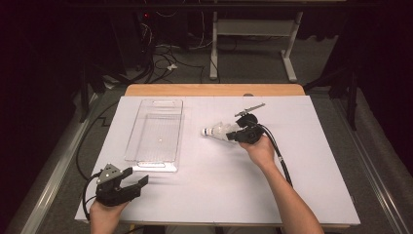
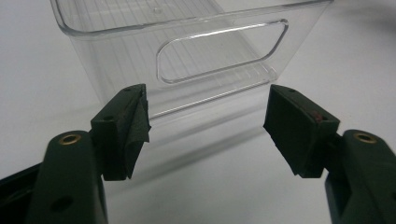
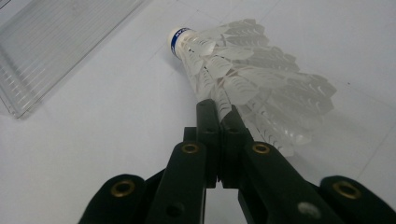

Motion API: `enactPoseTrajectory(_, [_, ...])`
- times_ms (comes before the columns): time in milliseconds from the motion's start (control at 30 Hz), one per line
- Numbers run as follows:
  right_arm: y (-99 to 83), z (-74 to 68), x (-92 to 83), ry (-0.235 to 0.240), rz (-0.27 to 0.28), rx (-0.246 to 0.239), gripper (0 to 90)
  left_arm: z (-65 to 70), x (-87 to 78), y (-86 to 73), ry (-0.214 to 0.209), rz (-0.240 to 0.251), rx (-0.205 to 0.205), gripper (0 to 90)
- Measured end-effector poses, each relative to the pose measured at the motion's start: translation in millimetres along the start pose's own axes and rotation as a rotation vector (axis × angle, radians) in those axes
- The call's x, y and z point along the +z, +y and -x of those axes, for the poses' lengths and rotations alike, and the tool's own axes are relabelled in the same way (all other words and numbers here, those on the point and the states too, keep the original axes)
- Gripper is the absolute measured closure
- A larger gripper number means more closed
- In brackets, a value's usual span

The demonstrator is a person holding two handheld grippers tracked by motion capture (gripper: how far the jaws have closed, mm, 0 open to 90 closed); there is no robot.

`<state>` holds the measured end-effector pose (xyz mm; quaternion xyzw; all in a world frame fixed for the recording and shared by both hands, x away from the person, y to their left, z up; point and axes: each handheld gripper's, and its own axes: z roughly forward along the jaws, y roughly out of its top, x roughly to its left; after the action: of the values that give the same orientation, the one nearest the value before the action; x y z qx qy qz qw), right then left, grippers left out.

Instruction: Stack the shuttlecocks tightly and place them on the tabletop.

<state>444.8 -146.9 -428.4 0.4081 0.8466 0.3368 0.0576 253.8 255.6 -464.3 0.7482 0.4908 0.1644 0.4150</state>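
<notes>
A white feather shuttlecock [image 1: 216, 130] lies on its side on the white sheet, its cork tip with a blue band [image 3: 180, 37] pointing left toward the clear tray. My right gripper [image 1: 234, 134] is shut on the edge of its feather skirt [image 3: 252, 79]; in the right gripper view the jaws [image 3: 218, 109] meet on a feather. My left gripper [image 1: 139, 178] stands open at the sheet's front left, just short of the tray's near end. Nothing is between the pads [image 2: 292, 128] of the left gripper [image 2: 208, 121].
A clear plastic tray [image 1: 155, 165] with cut-out handles [image 2: 219, 56] lies lengthwise left of centre, with nothing in it. The white sheet [image 1: 316, 161] covers a wooden table. Beyond the far edge are cables and a desk frame [image 1: 253, 29] on the floor.
</notes>
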Motion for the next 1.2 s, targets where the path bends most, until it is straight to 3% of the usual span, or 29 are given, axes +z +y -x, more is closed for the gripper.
enactPoseTrajectory(567, [5.5, -2.7, 4.6, 0.008, -0.006, -0.006, 89.7, -0.1, 0.1, -0.1, -0.001, -0.003, 0.000, 31.7])
enactPoseTrajectory(733, [2.9, -0.2, 7.7, -0.023, 0.001, 0.015, 89.2, -0.8, -0.4, -0.3, -0.002, -0.002, -0.003, 31.7])
enactPoseTrajectory(833, [3.0, -1.7, 9.0, -0.048, -0.005, 0.002, 89.1, -1.1, -0.2, -0.3, -0.003, -0.003, -0.004, 31.7])
enactPoseTrajectory(1200, [1.0, -1.5, 11.0, -0.060, -0.009, 0.004, 86.9, -0.7, -0.5, -0.2, -0.002, -0.003, -0.001, 31.6])
